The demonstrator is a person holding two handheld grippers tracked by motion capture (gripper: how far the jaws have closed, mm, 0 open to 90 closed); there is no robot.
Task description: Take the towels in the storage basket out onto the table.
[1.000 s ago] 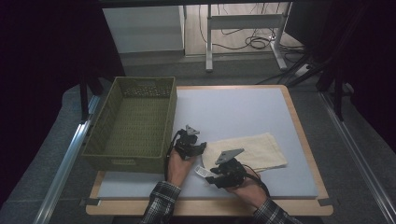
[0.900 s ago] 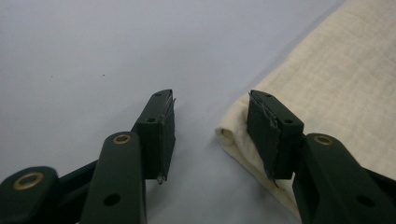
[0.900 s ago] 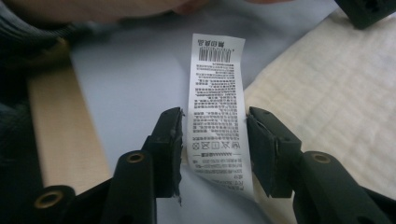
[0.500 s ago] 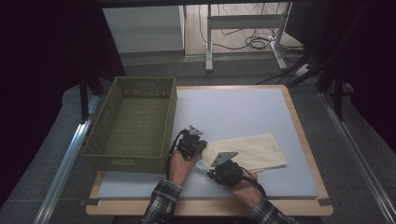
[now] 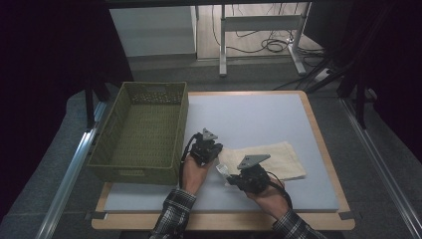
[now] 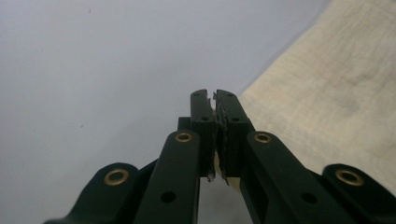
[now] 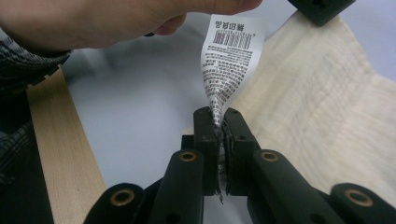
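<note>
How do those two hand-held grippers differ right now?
The right hand-held gripper is shut on a printed label; the left hand-held gripper is shut with nothing visible between its jaws. The right lies nearer the table's front edge, the left closer to the basket. Both sit at the cloth's edge.

Cloth [image 5: 278, 160] is cream woven fabric, matt, crinkled gauze-like weave. Its label [image 7: 232, 56] is thin white paper-like stuff, black print, slightly creased. My right gripper [image 7: 219, 116] and left gripper [image 6: 214, 100]: black matt plastic jaws, brass-coloured rivets, ribbed pads. Table [image 5: 259, 114] top is pale grey, smooth and matt, light wood edging. Basket [image 5: 134, 172] is olive woven wicker, rough texture.
</note>
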